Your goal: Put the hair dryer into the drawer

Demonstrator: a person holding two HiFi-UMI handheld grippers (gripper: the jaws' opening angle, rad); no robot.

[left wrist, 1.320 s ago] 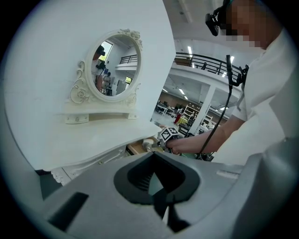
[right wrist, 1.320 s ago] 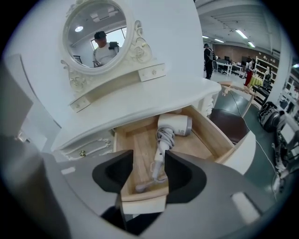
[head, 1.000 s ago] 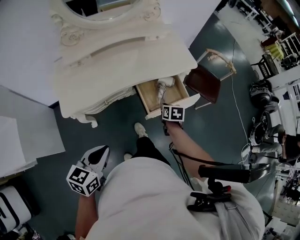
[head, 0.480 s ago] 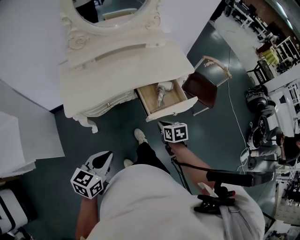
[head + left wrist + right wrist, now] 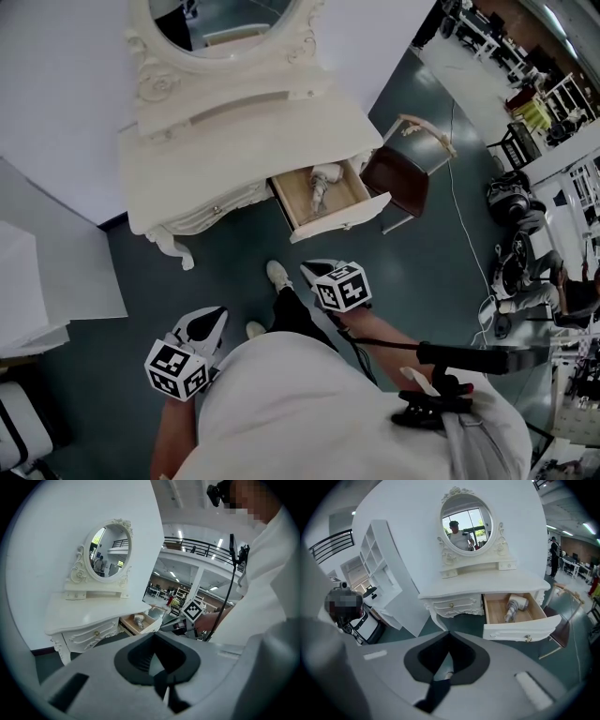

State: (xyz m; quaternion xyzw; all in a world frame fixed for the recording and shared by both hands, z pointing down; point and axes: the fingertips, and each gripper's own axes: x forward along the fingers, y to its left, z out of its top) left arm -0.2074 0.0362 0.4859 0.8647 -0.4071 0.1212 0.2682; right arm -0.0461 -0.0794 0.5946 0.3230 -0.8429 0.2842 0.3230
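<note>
The white hair dryer [image 5: 322, 183] lies inside the open wooden drawer [image 5: 342, 218] of the cream dressing table [image 5: 244, 131]; it also shows in the right gripper view as the hair dryer [image 5: 513, 606]. My right gripper [image 5: 314, 270] hangs over the dark floor in front of the drawer, well clear of it, shut with nothing in its jaws. My left gripper [image 5: 211, 321] is lower left beside my body, also shut and empty. In the right gripper view my gripper [image 5: 449, 632] points toward the table; the drawer front [image 5: 520, 631] stands pulled out.
A dark-seated chair [image 5: 398, 178] stands right of the drawer. My shoe [image 5: 278, 274] is on the floor below it. White panels [image 5: 56, 272] lean at the left. A cable [image 5: 464, 197] runs across the floor on the right, near workshop clutter.
My right gripper has drawn back from the drawer toward my body, leaving the hair dryer inside. The left gripper has hardly shifted.
</note>
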